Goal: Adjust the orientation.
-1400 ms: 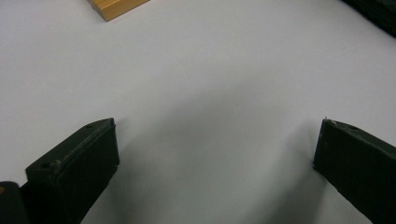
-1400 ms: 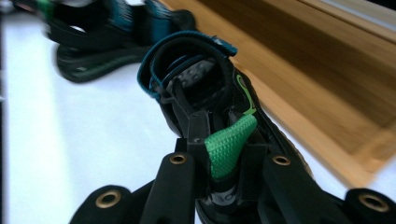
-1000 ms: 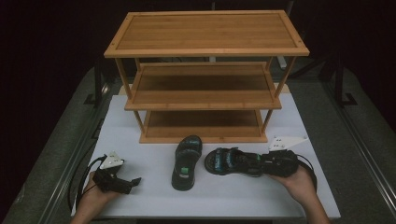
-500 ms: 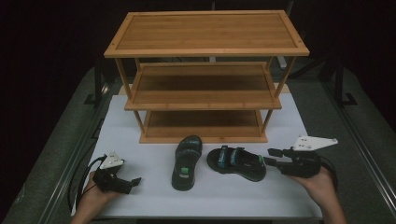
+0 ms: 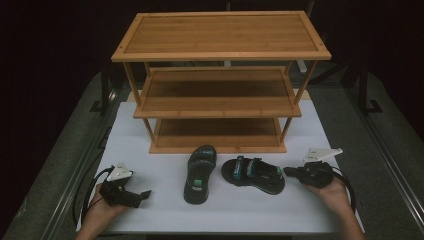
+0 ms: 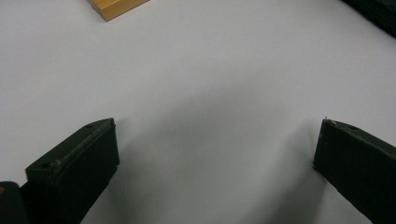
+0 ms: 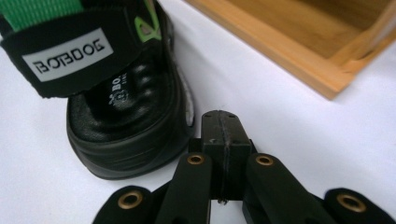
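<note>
The right hand-held gripper (image 5: 289,171) is lying low at the lower right of the high view, and its jaws have just been closing; now they are pressed together with nothing between them. In the right gripper view its closed tip (image 7: 223,140) is sitting just beside the heel of the right sandal (image 7: 109,88), at the picture's centre. This sandal (image 5: 252,174) is lying crosswise on the white surface (image 5: 150,150), below the wooden shoe rack (image 5: 220,105). The second sandal (image 5: 199,173) is pointing toward the rack, just left of it. The left hand-held gripper (image 5: 145,193) is resting at the lower left, its jaws standing wide apart over bare surface.
</note>
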Action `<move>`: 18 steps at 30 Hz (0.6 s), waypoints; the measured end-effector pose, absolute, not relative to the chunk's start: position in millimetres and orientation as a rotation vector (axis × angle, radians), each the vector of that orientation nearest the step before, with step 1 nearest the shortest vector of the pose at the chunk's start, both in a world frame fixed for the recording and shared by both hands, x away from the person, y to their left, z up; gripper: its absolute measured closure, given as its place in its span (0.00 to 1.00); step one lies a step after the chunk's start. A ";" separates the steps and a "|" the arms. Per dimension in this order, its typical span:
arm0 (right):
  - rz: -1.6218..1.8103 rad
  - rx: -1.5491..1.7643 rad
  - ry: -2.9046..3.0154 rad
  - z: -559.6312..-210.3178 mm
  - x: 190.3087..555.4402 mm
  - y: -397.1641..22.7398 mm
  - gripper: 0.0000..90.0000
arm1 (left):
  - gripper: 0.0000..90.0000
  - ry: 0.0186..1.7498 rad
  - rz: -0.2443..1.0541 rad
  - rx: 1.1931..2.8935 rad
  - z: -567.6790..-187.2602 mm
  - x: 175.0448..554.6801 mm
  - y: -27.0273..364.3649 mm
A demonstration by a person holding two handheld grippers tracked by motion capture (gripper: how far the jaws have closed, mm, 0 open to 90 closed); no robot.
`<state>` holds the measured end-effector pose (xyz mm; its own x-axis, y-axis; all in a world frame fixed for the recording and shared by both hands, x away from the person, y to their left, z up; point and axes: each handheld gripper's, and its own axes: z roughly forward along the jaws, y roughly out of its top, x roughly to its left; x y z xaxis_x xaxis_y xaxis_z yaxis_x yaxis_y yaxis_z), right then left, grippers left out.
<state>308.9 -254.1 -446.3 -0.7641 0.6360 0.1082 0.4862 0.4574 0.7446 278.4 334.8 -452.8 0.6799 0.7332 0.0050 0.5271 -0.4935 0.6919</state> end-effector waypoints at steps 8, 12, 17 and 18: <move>1.175 0.936 2.600 -449.5 303.2 -247.7 1.00 | 0.00 0.964 0.394 2.213 -452.8 278.4 334.8; 1.175 0.915 2.624 -448.4 297.3 -245.8 1.00 | 0.00 0.964 0.394 2.213 -452.8 278.4 334.8; 1.216 0.853 2.686 -446.6 286.9 -236.9 1.00 | 0.00 0.963 0.393 2.214 -452.8 278.5 334.8; 1.221 0.834 2.701 -445.9 286.0 -233.2 1.00 | 0.00 0.963 0.393 2.214 -452.8 278.5 334.8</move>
<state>286.0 -233.2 -445.9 -0.8514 0.4995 0.1601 0.4501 0.5390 0.7120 278.5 334.8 -452.8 0.6803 0.7330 0.0049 0.5268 -0.4936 0.6920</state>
